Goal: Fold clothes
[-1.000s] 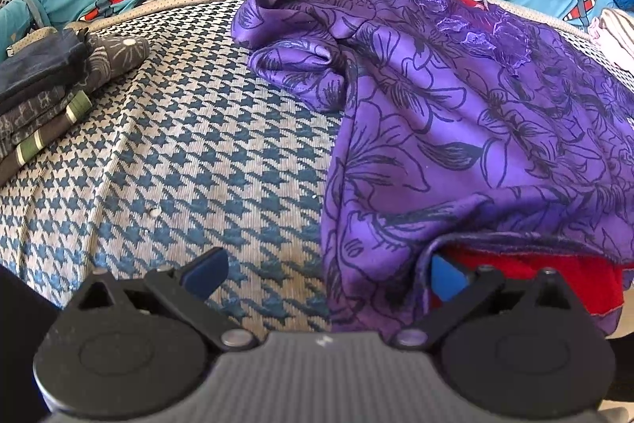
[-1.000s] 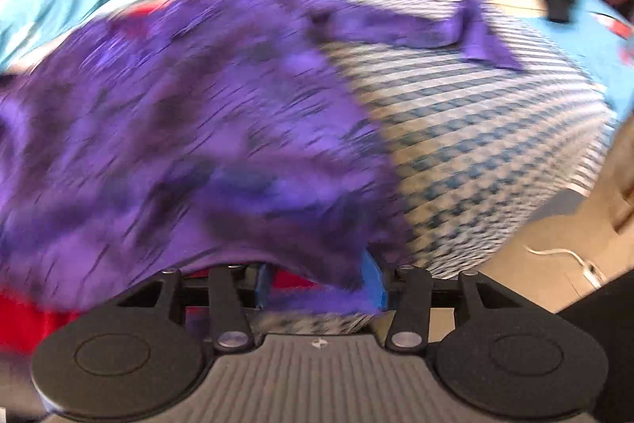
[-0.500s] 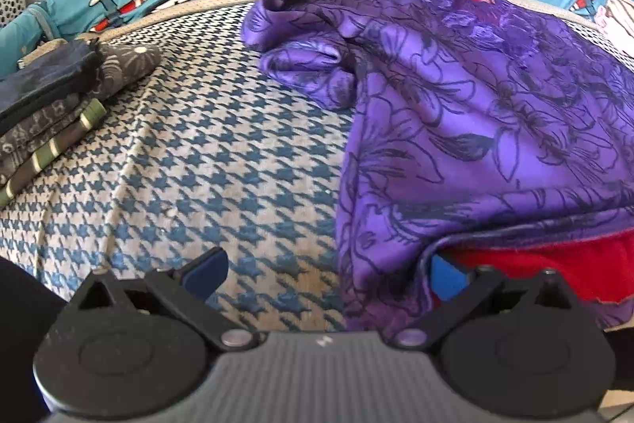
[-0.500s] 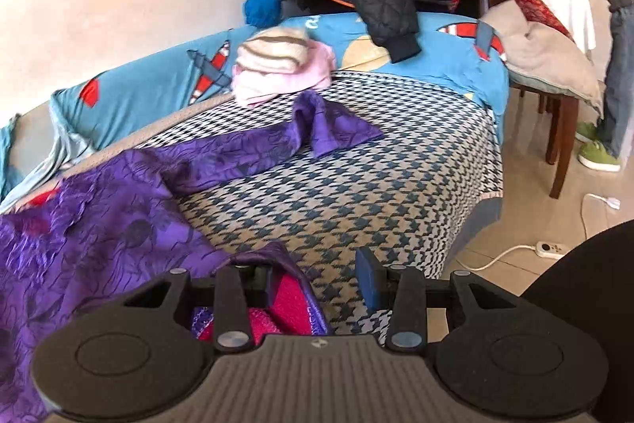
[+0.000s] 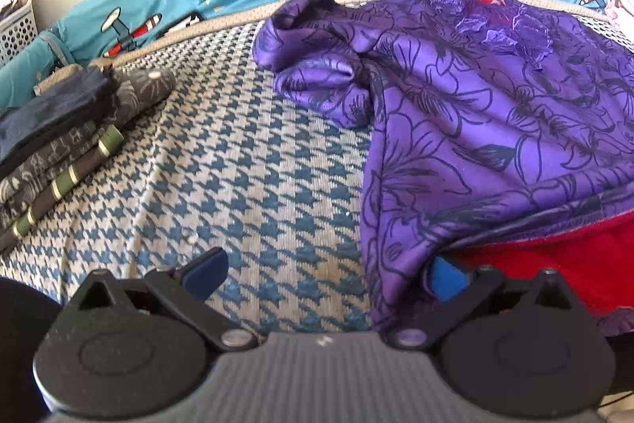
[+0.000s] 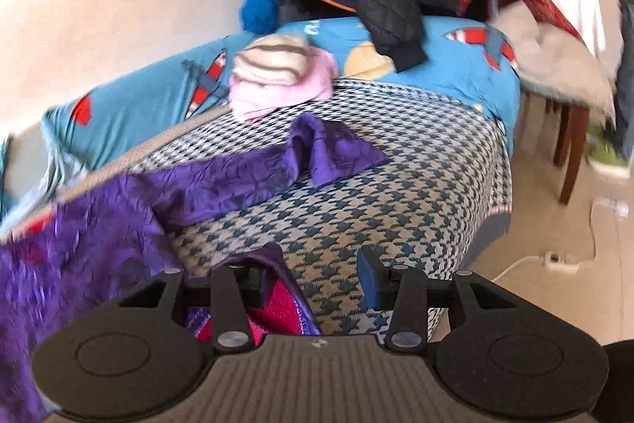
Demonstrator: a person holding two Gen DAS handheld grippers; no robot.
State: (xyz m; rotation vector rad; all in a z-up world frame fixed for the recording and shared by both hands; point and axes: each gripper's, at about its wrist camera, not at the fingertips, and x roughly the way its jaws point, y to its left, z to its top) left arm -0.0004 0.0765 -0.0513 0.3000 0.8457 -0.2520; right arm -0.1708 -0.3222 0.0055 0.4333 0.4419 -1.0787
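Purple floral garment spread w/ creases on houndstooth bed cover, red lining showing at near hem.

Left gripper fingers apart, one under hem; right gripper fingers apart, nothing clamped.

Judgement: flattening/fold setup; next needs firm hem pinch.

R tongs' pad under purple garment

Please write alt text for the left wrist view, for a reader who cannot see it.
A purple floral garment with red lining lies on a blue houndstooth bed cover, its near hem draped over one finger of the open left gripper. A stack of folded dark clothes sits at the left.
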